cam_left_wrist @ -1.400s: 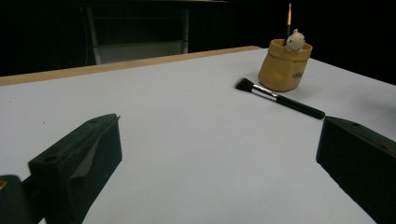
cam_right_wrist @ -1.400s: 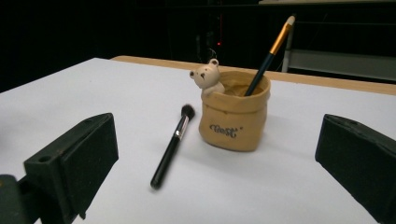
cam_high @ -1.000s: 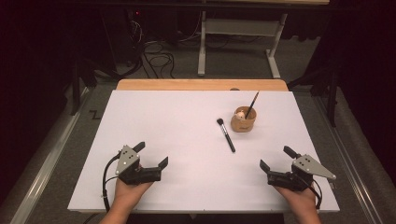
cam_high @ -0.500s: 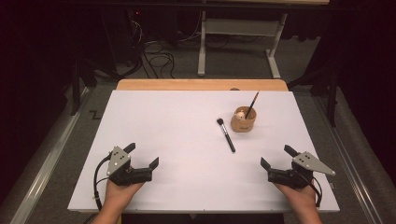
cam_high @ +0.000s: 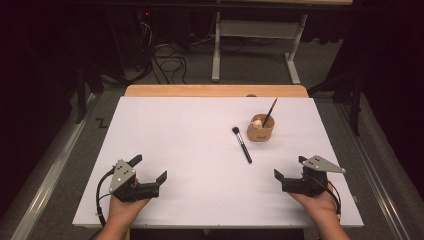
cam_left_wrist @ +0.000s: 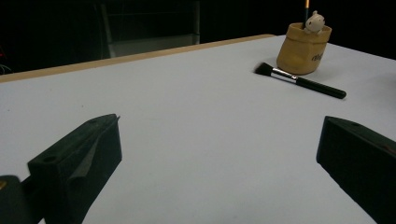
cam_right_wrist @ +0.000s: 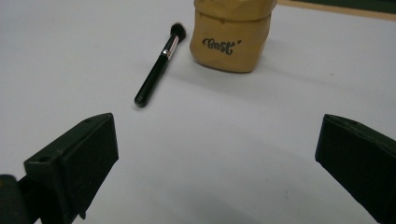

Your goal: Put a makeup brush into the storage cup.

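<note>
**Entry: both grippers idling at the near edge, brush lying loose**

- Landmark: tan pouch (cam_high: 261,129), standing upright toward the far right of the white table (cam_high: 170,130); it is holding a thin brush (cam_high: 270,111) and a small pale figure (cam_left_wrist: 316,20).
- Make-up brush (cam_high: 242,145): lying flat just beside the pouch on its near-left side, bristles toward the pouch, handle pointing nearer. Nothing is touching it.
- Left gripper (cam_high: 149,173): well apart from the pouch, at the near left. Over the last second it has been sliding outward and toward the person. Jaws standing wide apart, holding nothing.
- Right gripper (cam_high: 290,168): near-right of the pouch, position unchanged. Jaws gaping wide, empty.
- Judgement: the left hand is withdrawing, so the right gripper, closer to the brush, is likelier to be making the pick-up; no reach is under way.
</note>
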`<state>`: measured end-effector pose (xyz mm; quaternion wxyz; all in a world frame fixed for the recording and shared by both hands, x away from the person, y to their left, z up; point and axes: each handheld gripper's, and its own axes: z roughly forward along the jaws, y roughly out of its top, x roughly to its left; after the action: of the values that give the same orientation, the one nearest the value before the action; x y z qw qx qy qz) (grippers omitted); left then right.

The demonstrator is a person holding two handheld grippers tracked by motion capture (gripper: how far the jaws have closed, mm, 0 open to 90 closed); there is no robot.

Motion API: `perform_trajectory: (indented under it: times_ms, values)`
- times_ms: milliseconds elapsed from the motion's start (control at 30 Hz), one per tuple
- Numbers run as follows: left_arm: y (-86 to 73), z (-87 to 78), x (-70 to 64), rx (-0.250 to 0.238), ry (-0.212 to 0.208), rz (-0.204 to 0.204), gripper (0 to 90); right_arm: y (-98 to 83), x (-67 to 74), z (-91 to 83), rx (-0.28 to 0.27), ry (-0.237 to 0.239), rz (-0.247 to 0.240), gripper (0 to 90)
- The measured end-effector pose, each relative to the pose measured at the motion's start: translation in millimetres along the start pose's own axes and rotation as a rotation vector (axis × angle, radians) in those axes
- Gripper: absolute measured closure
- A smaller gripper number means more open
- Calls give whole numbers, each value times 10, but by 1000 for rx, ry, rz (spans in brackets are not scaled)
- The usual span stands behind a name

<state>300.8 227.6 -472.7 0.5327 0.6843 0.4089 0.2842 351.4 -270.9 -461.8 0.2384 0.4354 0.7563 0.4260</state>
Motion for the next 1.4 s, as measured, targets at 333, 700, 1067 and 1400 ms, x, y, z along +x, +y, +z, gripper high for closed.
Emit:
perform_trajectory:
  times_ms: [333, 700, 1067, 1400]
  values:
    - [-8, 9, -4, -4, -30, 13, 10, 13, 9, 41, 96, 2, 10, 2]
    - [8, 15, -9, -14, -45, 14, 10, 84, 44, 42, 189, 3, -42, 2]
    - [8, 1, -23, -7, -56, 19, 10, 184, 97, 59, 282, 32, -50, 2]
    - [28, -38, -57, -15, -57, 6, 9, 234, 133, 113, 398, 66, -78, 2]
